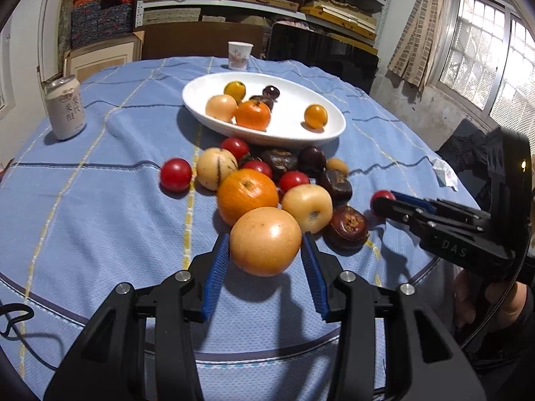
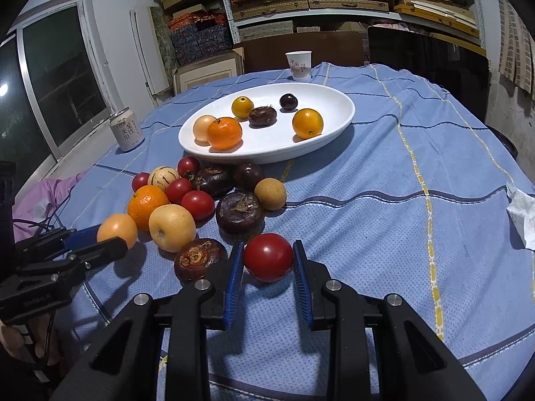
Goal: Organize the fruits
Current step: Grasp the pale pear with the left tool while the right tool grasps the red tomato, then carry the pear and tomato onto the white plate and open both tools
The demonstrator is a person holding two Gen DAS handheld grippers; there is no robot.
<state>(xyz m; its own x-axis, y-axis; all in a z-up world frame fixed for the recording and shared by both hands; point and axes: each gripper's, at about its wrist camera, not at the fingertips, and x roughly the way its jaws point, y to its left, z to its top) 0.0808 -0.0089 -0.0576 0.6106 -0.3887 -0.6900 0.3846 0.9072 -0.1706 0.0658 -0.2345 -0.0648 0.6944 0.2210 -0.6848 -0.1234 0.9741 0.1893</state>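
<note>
A white oval plate holds several fruits: oranges, a pale fruit and dark ones. A pile of fruits lies on the blue cloth in front of it. My left gripper is shut on a pale orange fruit, its blue pads against both sides; it also shows in the right wrist view. My right gripper is shut on a red tomato, seen in the left wrist view at the fingertips. Both fruits sit at cloth level.
A drink can stands at the left and a paper cup behind the plate. A crumpled tissue lies at the right edge. Shelves with boxes stand behind the table.
</note>
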